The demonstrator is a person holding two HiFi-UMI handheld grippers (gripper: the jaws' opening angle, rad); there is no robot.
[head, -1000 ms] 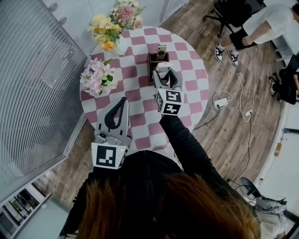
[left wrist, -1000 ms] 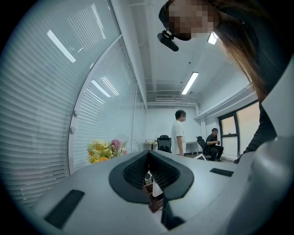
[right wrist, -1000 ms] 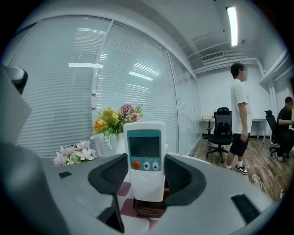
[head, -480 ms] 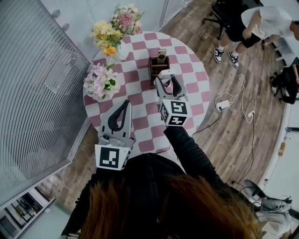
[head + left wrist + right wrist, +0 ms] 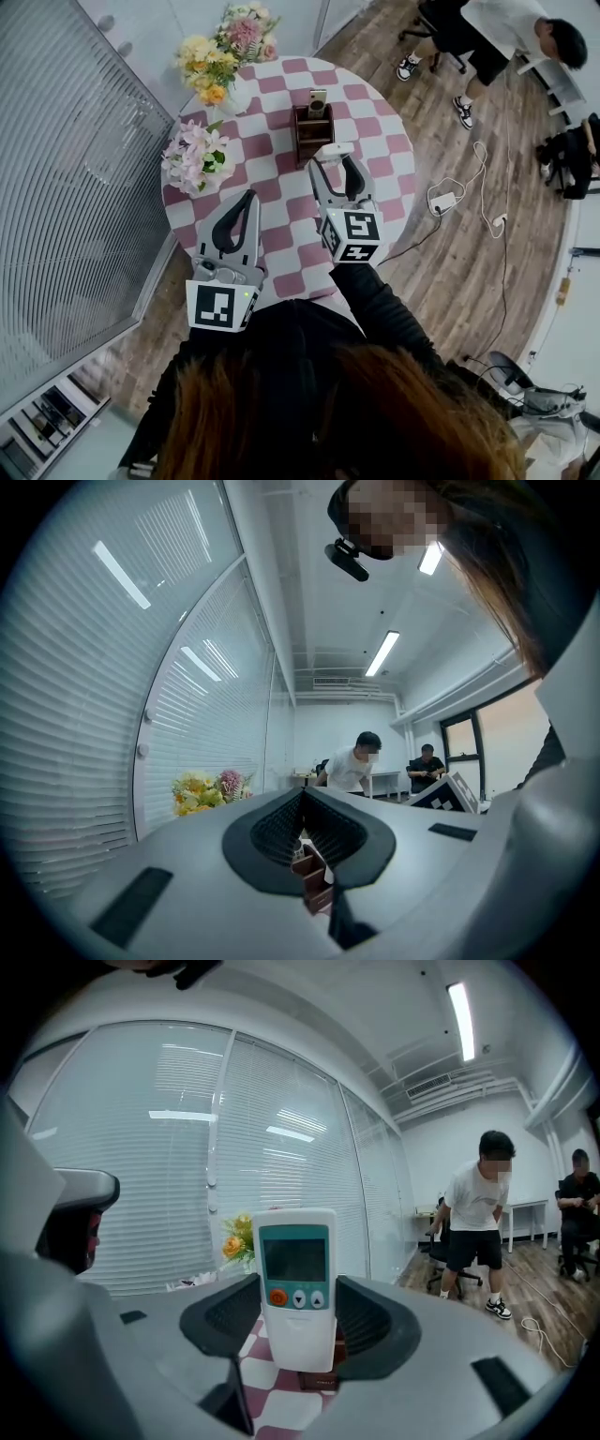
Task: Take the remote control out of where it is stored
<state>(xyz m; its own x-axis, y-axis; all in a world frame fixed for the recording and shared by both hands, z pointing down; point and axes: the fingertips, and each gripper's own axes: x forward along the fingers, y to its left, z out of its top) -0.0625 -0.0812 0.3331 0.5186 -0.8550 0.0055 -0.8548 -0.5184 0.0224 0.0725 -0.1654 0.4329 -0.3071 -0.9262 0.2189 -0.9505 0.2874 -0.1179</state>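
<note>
A white remote control with a teal-framed screen and an orange button stands upright between my right gripper's jaws, which are shut on it. From the head view the remote shows at the tips of the right gripper, lifted just in front of the brown wooden holder on the checkered table. A second slim device still stands in the holder's far end. Lower left, my left gripper hovers over the table with its jaws together and nothing in them. Its own view shows the left gripper shut, with the holder beyond.
A yellow and pink bouquet stands at the table's far edge, and pink flowers at its left. A glass wall with blinds runs along the left. A person stands at the top right, and a power strip with cables lies on the wood floor.
My right gripper has risen and drawn back from the holder towards me with the remote in it. The left gripper has stayed put. The person at the back has shifted.
</note>
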